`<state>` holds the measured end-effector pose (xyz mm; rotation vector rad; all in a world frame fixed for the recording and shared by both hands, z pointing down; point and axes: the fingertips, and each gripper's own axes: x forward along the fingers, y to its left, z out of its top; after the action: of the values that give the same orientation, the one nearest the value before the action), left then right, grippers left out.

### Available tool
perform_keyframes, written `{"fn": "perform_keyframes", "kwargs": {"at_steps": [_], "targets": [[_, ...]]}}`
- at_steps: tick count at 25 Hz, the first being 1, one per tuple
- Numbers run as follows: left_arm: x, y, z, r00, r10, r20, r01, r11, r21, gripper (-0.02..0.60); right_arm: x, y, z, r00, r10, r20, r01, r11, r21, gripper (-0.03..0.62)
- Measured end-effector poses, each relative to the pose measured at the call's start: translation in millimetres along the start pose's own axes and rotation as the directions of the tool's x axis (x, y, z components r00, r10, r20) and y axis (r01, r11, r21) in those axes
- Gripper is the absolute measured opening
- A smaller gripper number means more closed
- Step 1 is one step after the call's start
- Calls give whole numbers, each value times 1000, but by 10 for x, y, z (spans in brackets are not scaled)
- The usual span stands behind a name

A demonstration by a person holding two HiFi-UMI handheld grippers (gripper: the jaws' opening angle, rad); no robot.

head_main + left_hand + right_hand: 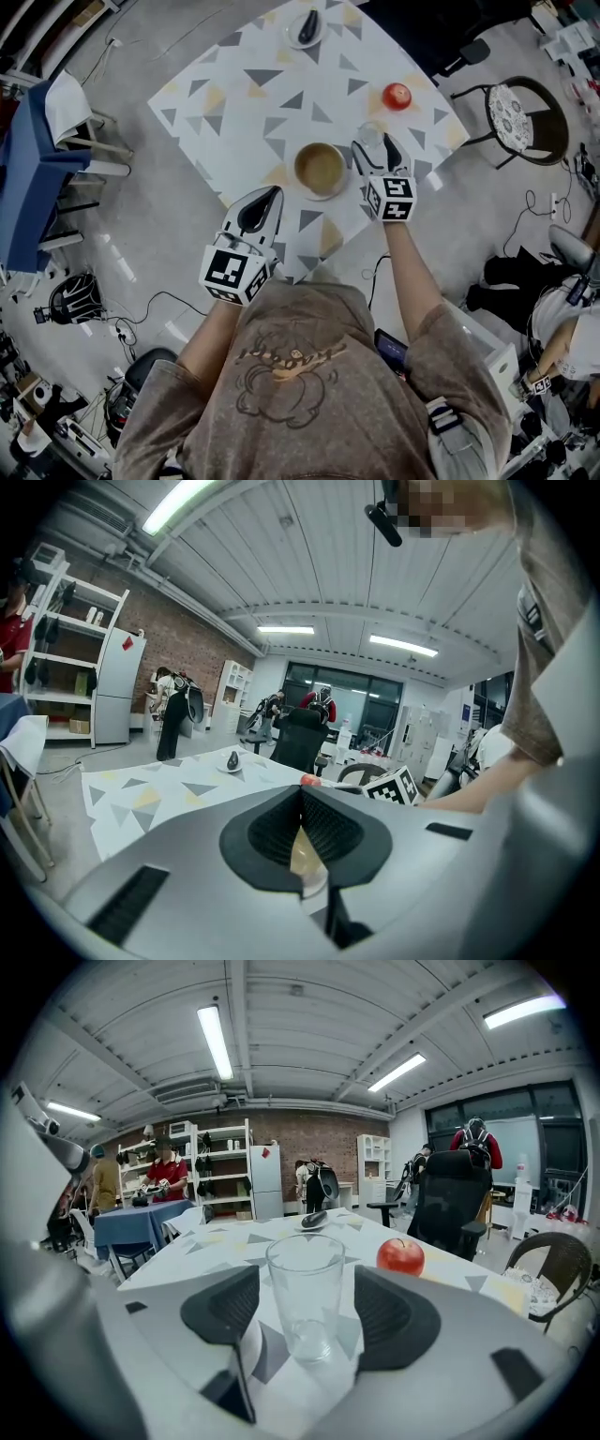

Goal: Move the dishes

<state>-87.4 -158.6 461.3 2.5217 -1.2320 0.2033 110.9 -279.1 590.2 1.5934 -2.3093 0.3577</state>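
R tongs (307, 1314) spread round drinking glass (304, 1274), pads clear; L tongs (302, 808) pressed together. Off-centre squeeze cd tip glass.

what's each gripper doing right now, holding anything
left gripper: closed, nothing seen held.
right gripper: open, the glass stands between its jaws, not gripped.
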Motion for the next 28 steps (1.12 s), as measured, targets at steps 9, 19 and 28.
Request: {"fn": "perform_keyframes", "kwargs": {"at_steps": [9,19,28], "targets": [[-23,-129,30,1000,-16,25,16,1000,2,17,-362,-9,38,1000,-9,7,9,1000,0,308],[-138,-165,101,998,4,57,-4,1000,-2,17,-689,239,90,999,36,0,-36,999,-1,305],[-212,-164,165,997,14,72,-15,1000,8,17,-627,563,-58,992,117,-45,-116,993,32,279]]}}
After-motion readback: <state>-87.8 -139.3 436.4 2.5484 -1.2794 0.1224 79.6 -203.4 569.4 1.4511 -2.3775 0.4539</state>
